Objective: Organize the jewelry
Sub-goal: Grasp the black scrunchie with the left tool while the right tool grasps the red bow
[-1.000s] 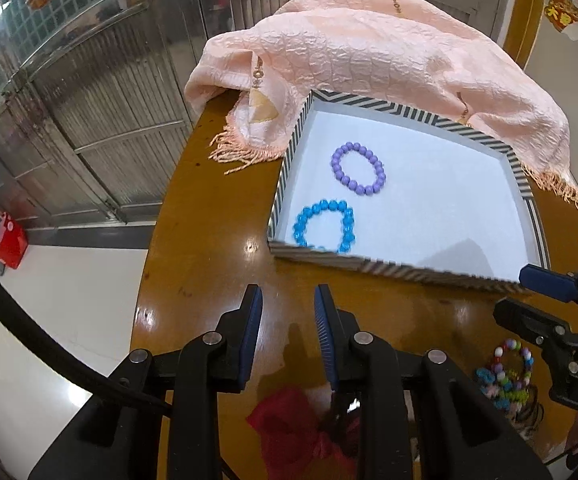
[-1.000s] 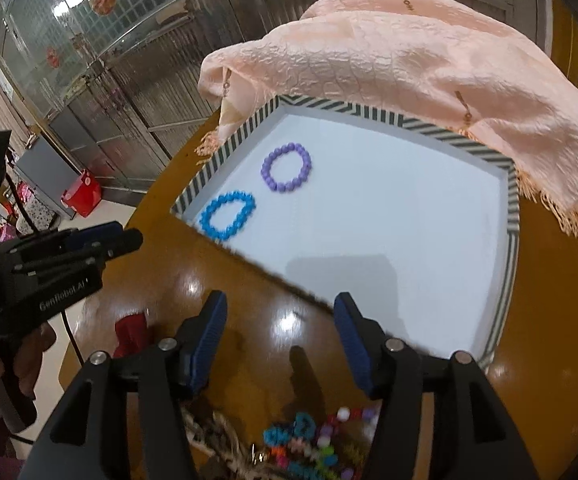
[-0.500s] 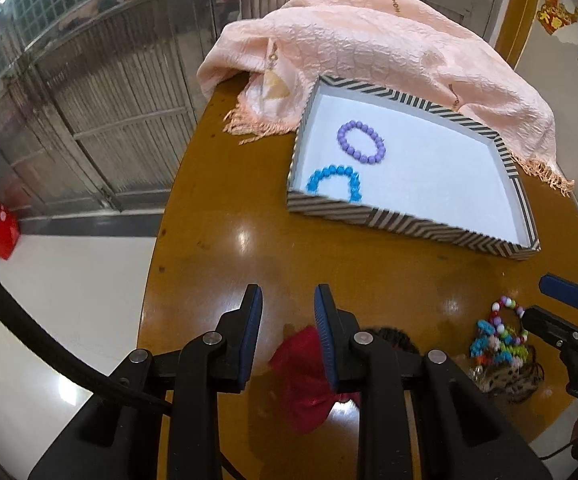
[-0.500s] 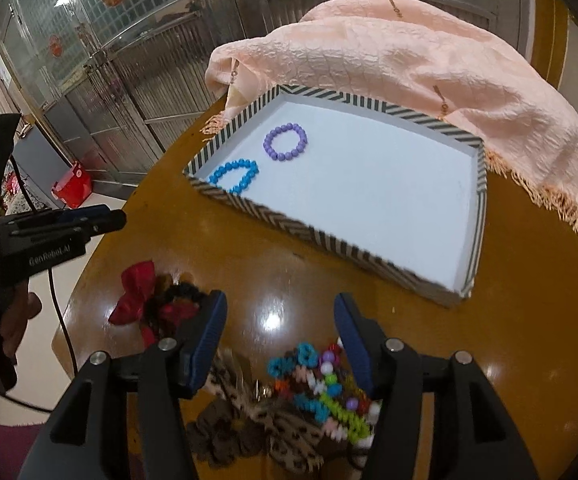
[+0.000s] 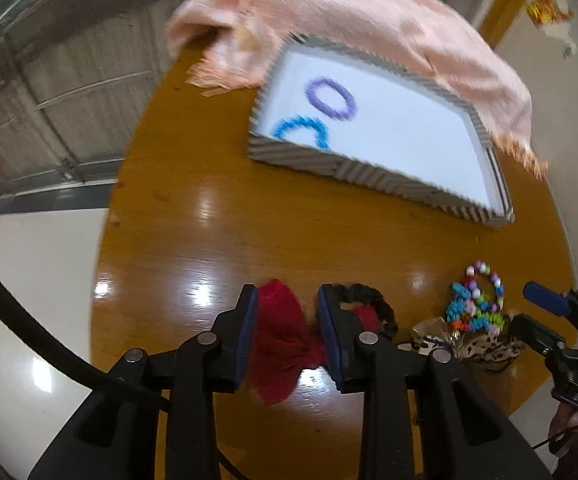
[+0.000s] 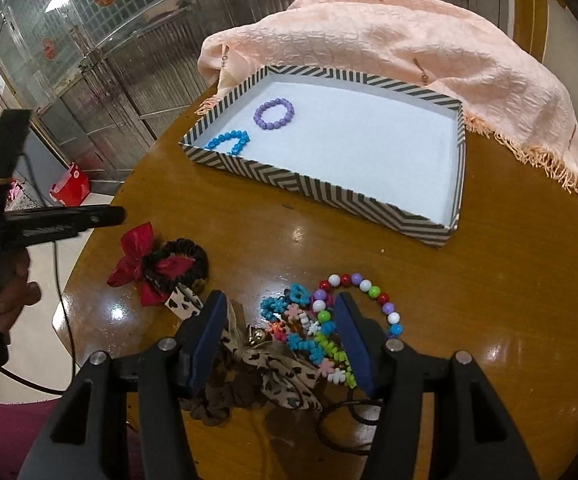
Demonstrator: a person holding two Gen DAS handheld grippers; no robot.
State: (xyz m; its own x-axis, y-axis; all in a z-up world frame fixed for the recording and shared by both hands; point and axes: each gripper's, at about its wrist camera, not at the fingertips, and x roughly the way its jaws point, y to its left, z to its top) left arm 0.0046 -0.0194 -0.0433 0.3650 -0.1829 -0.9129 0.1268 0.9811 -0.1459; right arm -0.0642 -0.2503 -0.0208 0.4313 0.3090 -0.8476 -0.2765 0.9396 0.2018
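Note:
A striped tray holds a purple bead bracelet and a blue bead bracelet. My left gripper is open above a red bow on a black scrunchie. My right gripper is open over a pile near the table's front: a colourful flower-bead bracelet, a multicolour round-bead bracelet and a leopard-print bow.
A peach scarf is draped behind the tray. The round wooden table ends close on the left and front. Metal doors and a red box stand beyond on the left.
Both grippers have pulled back from the tray toward the front of the table. The red bow now sits between the left fingers and the bead pile between the right fingers.

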